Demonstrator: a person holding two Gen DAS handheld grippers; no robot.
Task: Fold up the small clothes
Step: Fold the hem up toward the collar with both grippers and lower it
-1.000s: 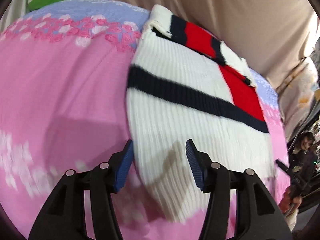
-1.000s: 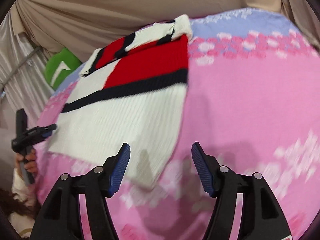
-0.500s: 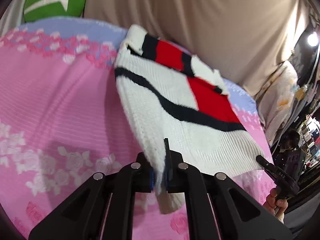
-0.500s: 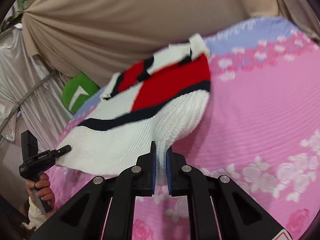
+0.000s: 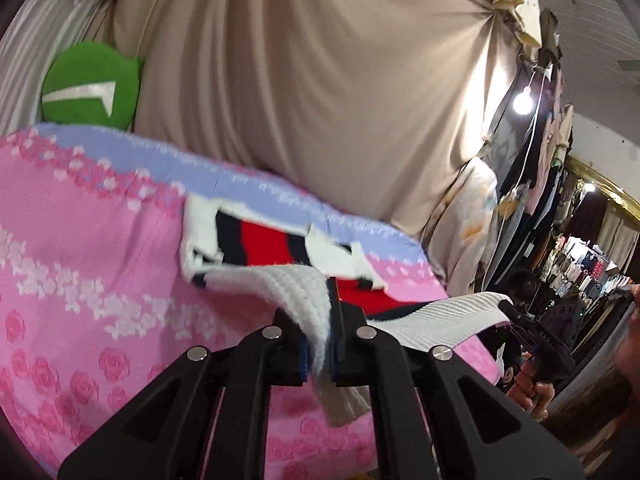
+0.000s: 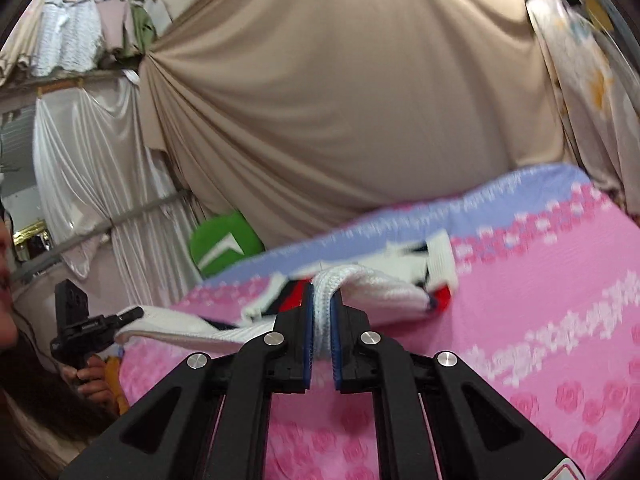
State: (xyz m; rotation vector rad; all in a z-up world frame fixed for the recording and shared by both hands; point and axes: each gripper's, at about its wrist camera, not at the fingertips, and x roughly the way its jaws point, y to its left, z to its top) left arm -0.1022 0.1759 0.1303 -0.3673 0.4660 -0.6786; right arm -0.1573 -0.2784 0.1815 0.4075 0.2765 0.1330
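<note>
A small white knit sweater point(image 5: 280, 284) with navy and red stripes lies on a pink floral bedspread point(image 5: 80, 288). My left gripper point(image 5: 322, 344) is shut on its white hem and holds that corner lifted above the bed. My right gripper point(image 6: 322, 336) is shut on the other hem corner of the sweater point(image 6: 376, 286), also lifted. The hem hangs stretched between the two grippers, raised over the collar end, which still rests on the bed point(image 6: 560, 300). The middle of the sweater is hidden under the lifted part.
A beige curtain point(image 5: 320, 92) hangs behind the bed. A green cushion point(image 5: 90, 88) leans at the back left corner. A person's hand holding a black handle point(image 6: 76, 332) shows at the bed's left edge. Clothes racks point(image 5: 580, 264) stand to the right.
Both grippers closed on the sweater's hem corners and have lifted them up and toward the collar end; the cameras now tilt up, showing more curtain.
</note>
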